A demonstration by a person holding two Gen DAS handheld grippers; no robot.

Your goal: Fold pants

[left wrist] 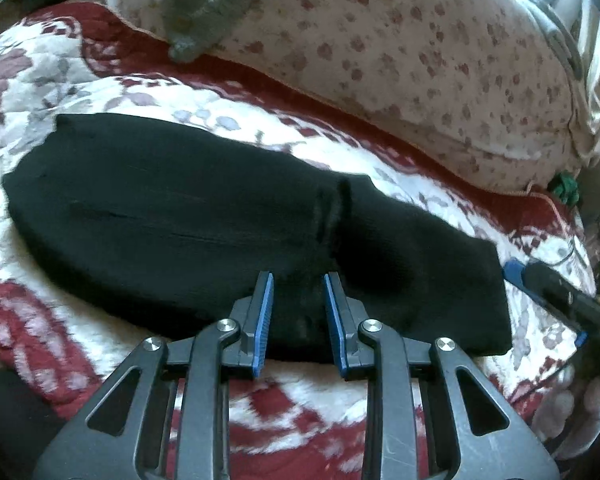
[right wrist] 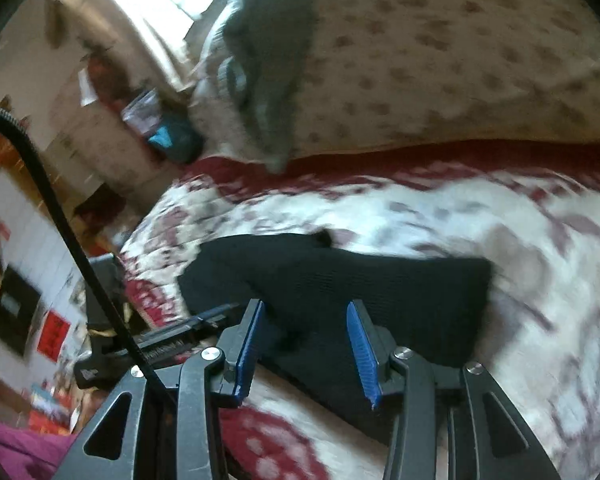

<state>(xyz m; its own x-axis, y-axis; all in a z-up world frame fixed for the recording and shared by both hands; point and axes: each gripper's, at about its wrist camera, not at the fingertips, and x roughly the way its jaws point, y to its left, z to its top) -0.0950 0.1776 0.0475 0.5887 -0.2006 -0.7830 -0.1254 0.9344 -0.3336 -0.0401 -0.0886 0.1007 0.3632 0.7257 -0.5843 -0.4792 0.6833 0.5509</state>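
Observation:
Black pants (left wrist: 180,208) lie folded into a long flat band across a red and white floral blanket (left wrist: 52,80). My left gripper (left wrist: 298,284) sits low at the band's near edge. Its blue pads are apart, with dark cloth showing in the gap, and I see no pinch. In the right wrist view the pants (right wrist: 380,292) lie just beyond my right gripper (right wrist: 305,312). Its jaws stand wide over the near edge, and a small ridge of cloth rises by the left finger (right wrist: 252,332). The right gripper (left wrist: 540,284) also shows at the pants' right end.
A cream pillow with mauve spots (left wrist: 420,60) lies behind the blanket, with a grey garment (left wrist: 204,12) draped over it. A black cable (right wrist: 60,208) crosses the left of the right wrist view. Beyond the bed's left edge the room is cluttered, with a teal object (right wrist: 176,140).

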